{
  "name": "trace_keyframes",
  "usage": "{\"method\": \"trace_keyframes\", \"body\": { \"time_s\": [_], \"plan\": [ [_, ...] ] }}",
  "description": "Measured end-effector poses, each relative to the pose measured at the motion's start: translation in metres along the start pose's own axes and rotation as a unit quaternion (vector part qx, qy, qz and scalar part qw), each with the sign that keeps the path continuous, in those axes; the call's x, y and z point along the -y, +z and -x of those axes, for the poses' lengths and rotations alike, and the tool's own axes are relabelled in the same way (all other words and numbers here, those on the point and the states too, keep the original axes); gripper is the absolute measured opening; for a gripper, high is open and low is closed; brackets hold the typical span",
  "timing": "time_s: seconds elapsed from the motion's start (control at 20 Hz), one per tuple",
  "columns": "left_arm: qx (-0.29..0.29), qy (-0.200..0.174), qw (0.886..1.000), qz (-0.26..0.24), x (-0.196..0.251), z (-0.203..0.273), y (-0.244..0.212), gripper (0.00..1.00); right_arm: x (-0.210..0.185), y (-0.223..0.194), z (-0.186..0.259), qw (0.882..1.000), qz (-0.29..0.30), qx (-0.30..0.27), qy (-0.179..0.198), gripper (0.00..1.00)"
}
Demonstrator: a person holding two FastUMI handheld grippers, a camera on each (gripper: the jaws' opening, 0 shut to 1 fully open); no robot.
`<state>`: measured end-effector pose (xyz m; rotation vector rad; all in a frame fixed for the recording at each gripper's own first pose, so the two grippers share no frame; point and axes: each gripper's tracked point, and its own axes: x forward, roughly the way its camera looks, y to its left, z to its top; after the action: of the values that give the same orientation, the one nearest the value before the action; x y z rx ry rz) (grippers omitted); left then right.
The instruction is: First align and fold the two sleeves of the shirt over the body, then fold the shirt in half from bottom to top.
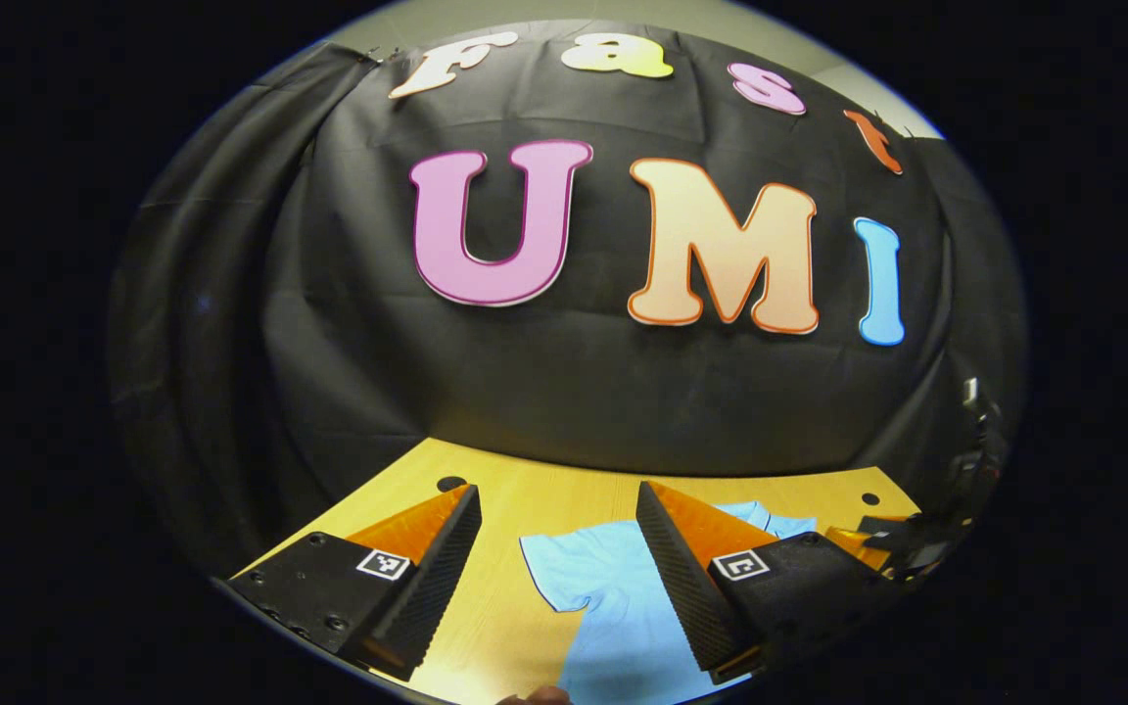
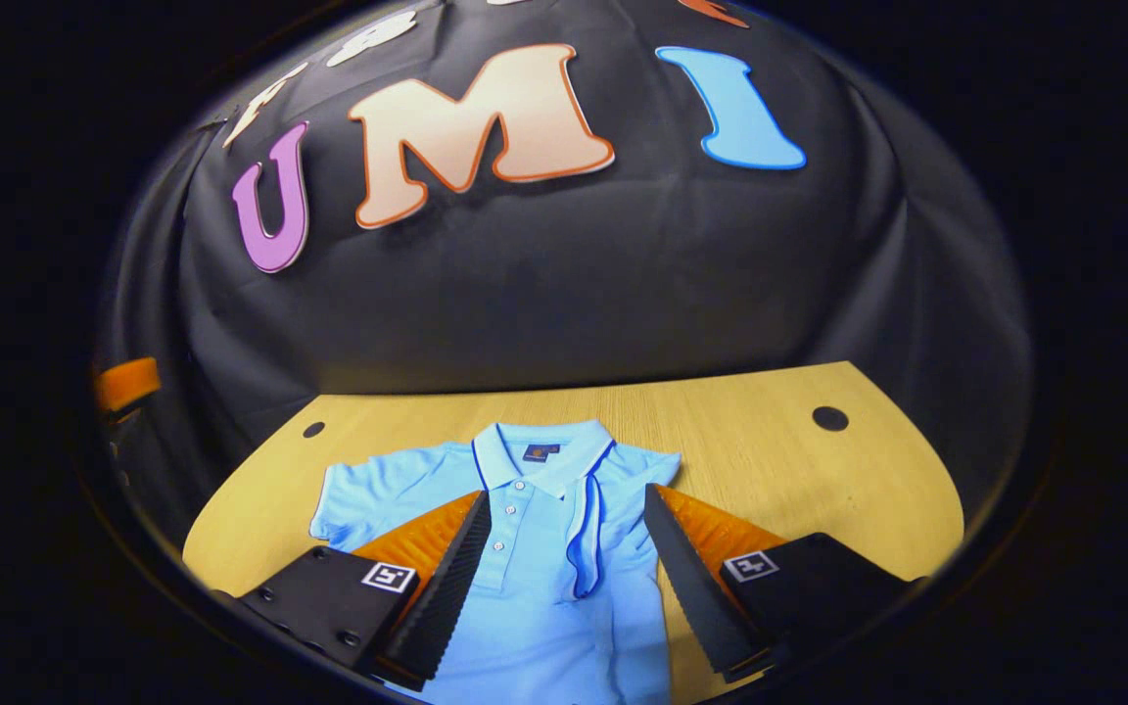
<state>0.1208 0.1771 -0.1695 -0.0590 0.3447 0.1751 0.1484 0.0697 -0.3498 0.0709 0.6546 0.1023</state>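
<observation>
One shirt [image 2: 544, 558] is seen, laid flat and face up on the bench [image 2: 770, 460], collar toward twelve o'clock in the right gripper view. One sleeve [image 2: 368, 494] is spread out at about nine o'clock from the collar, unfolded. The other sleeve [image 2: 588, 539] appears already folded over the body, its trimmed edge lying just right of the button placket. By that reading, roughly a third of the task is judged done: one sleeve fold is left, then the bottom-to-top fold; the hem lies out of sight.

Two claws are counted. The left claw [image 1: 556, 587] is held apart and empty above the bench, the spread sleeve [image 1: 579, 573] lying between its fingers, not gripped. The right claw [image 2: 566, 587] is likewise held apart, empty, over the shirt's chest. Whether either touches the cloth cannot be told.

Two round holes are counted in the bench, one [image 2: 313, 429] at ten o'clock from the collar, one [image 2: 829, 418] at two o'clock.
</observation>
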Motion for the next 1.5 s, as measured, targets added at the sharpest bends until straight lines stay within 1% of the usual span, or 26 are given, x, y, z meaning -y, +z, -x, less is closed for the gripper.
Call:
{"method": "trace_keyframes", "body": {
  "time_s": [0.1,0.15,0.2,0.25,0.3,0.4,0.45,0.5,0.55,0.7,0.75,0.8,1.1,1.15,1.2,1.35,1.4,1.45,1.5],
  "plan": [
    [-0.022,0.002,1.0,0.001,-0.001,-0.019,-0.017,0.95,0.002,0.007,0.025,1.0,0.011,0.012,0.0,0.98],
    [-0.032,0.003,0.999,0.002,-0.002,-0.03,-0.026,0.95,0.002,0.007,0.036,1.0,0.014,0.015,0.0,0.94],
    [-0.041,0.003,0.999,0.002,-0.001,-0.039,-0.034,0.95,0.005,0.006,0.043,1.0,0.016,0.016,0.0,0.94],
    [-0.05,0.005,0.999,0.0,-0.001,-0.049,-0.042,0.96,0.011,0.003,0.051,1.0,0.02,0.013,-0.005,0.98],
    [-0.061,0.006,0.998,-0.001,0.0,-0.059,-0.052,0.95,0.018,0.0,0.058,1.0,0.022,0.008,-0.012,0.98],
    [-0.086,0.012,0.996,0.0,-0.003,-0.074,-0.071,0.95,0.033,-0.007,0.068,1.0,0.018,-0.001,-0.024,0.98],
    [-0.096,0.014,0.995,0.003,-0.002,-0.083,-0.081,0.96,0.04,-0.011,0.071,0.999,0.014,-0.005,-0.031,0.94],
    [-0.11,0.016,0.994,0.006,-0.002,-0.089,-0.092,0.95,0.046,-0.012,0.075,0.999,0.01,-0.007,-0.037,0.98],
    [-0.12,0.017,0.993,0.006,-0.003,-0.097,-0.101,0.96,0.052,-0.014,0.08,0.999,0.007,-0.008,-0.043,0.98],
    [-0.162,0.037,0.986,-0.006,-0.012,-0.121,-0.137,0.95,0.063,-0.022,0.089,0.998,-0.001,-0.016,-0.055,0.98],
    [-0.178,0.043,0.983,-0.007,-0.015,-0.126,-0.149,0.95,0.065,-0.026,0.091,0.998,-0.001,-0.018,-0.058,0.94],
    [-0.192,0.048,0.98,-0.006,-0.016,-0.13,-0.159,0.95,0.068,-0.029,0.093,0.998,0.001,-0.022,-0.06,0.98],
    [-0.248,0.07,0.966,0.002,-0.024,-0.141,-0.203,0.95,0.081,-0.035,0.105,0.997,0.0,-0.029,-0.072,0.98],
    [-0.255,0.069,0.964,0.003,-0.023,-0.141,-0.208,0.95,0.082,-0.035,0.106,0.997,-0.002,-0.029,-0.074,0.94],
    [-0.261,0.07,0.963,0.003,-0.023,-0.141,-0.212,0.95,0.084,-0.035,0.108,0.997,-0.001,-0.028,-0.076,0.98],
    [-0.258,0.069,0.964,0.007,-0.021,-0.143,-0.214,0.96,0.089,-0.036,0.114,0.996,0.004,-0.029,-0.08,0.98],
    [-0.258,0.064,0.964,0.009,-0.019,-0.143,-0.213,0.96,0.09,-0.038,0.116,0.996,0.005,-0.03,-0.081,0.93],
    [-0.257,0.059,0.965,0.008,-0.017,-0.145,-0.213,0.94,0.091,-0.04,0.118,0.996,0.002,-0.031,-0.082,0.94],
    [-0.257,0.051,0.965,0.009,-0.012,-0.146,-0.213,0.86,0.092,-0.041,0.12,0.996,-0.002,-0.033,-0.083,0.94]
  ]
}}
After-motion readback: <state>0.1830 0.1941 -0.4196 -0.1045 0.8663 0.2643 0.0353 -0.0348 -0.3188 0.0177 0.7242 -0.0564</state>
